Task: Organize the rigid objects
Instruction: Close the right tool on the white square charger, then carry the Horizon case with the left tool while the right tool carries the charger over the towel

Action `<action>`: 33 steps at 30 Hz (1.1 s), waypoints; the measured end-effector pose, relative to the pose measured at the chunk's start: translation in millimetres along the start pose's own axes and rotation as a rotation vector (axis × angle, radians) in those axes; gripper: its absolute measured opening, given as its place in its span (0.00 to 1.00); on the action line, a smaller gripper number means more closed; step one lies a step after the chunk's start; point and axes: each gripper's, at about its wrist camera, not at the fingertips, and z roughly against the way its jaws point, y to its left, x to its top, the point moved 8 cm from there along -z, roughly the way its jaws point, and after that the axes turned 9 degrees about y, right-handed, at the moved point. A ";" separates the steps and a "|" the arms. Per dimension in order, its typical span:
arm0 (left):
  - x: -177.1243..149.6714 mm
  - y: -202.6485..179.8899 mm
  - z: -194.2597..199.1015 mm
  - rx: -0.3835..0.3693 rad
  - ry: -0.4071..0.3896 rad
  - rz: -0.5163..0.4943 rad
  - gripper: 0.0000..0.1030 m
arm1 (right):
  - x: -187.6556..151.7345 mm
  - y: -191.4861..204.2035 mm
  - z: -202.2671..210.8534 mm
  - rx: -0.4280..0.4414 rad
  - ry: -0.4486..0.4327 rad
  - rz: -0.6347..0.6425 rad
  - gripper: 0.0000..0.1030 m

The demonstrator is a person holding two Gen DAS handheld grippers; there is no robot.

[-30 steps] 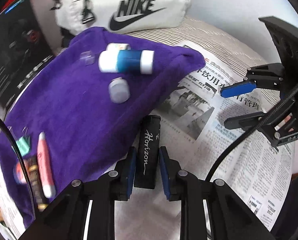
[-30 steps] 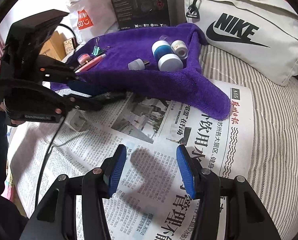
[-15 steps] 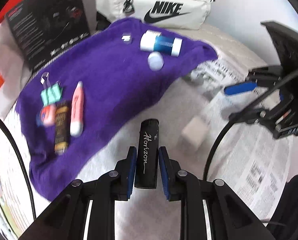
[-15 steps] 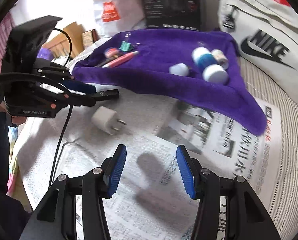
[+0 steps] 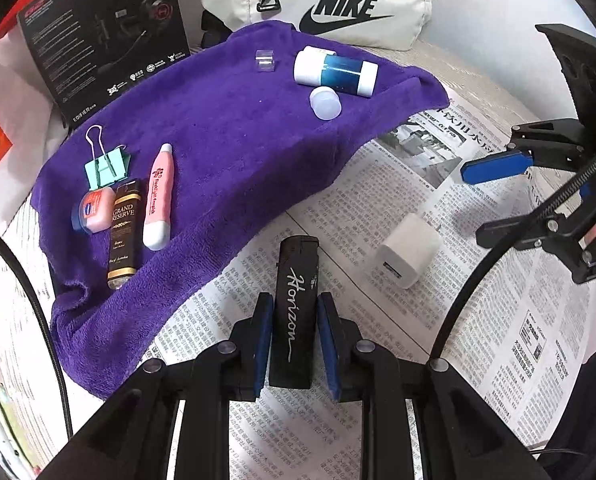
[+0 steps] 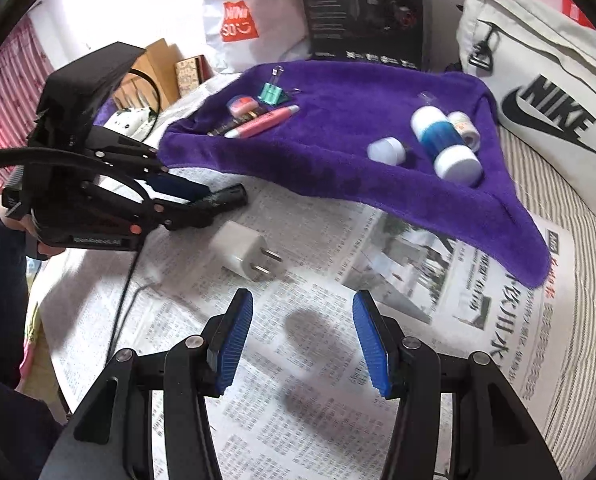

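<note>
On the far left of the purple towel (image 5: 226, 140) lay one cluster of four things: one mint binder clip (image 5: 108, 166), one small red-capped tin (image 5: 93, 210), one dark "Grand Reserve" tube (image 5: 123, 232) and one pink tube (image 5: 159, 198) with a white cap. Further right on the same towel sat one small clear cap (image 5: 265, 60), one blue bottle with white ends (image 5: 335, 72), and one pale round lid (image 5: 325, 103); the right wrist view showed one more small patterned jar (image 6: 464, 128) touching the bottle. In the middle, the left tool (image 5: 294, 344) pinched one black "Horizon" case (image 5: 296, 308) between its blue pads, above the newspaper (image 5: 478, 320) just off the towel's edge. To its right one white plug adapter (image 5: 408, 252) lay on the newspaper, apart from the towel. At the far right the right tool (image 6: 302, 344) hung with its pads spread and nothing between them, near the adapter. Behind the towel stood one black box (image 5: 106, 36), one white shopping bag (image 6: 242, 16) and one white Nike bag (image 5: 330, 0), on striped bedding (image 6: 558, 200).
</note>
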 end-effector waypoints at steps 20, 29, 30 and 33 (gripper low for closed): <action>-45.0 34.1 12.2 -0.023 -0.053 0.183 0.22 | 24.4 29.8 -37.1 -0.075 0.036 0.093 0.38; -44.9 32.5 11.2 0.009 -0.053 0.175 0.22 | 15.8 27.9 -35.8 -0.120 0.037 0.117 0.40; -45.2 32.0 11.3 0.014 -0.054 0.170 0.22 | 15.3 27.6 -35.4 -0.122 0.037 0.115 0.38; -45.5 34.0 12.2 -0.003 -0.058 0.177 0.21 | 13.4 26.4 -33.7 -0.111 0.037 0.105 0.38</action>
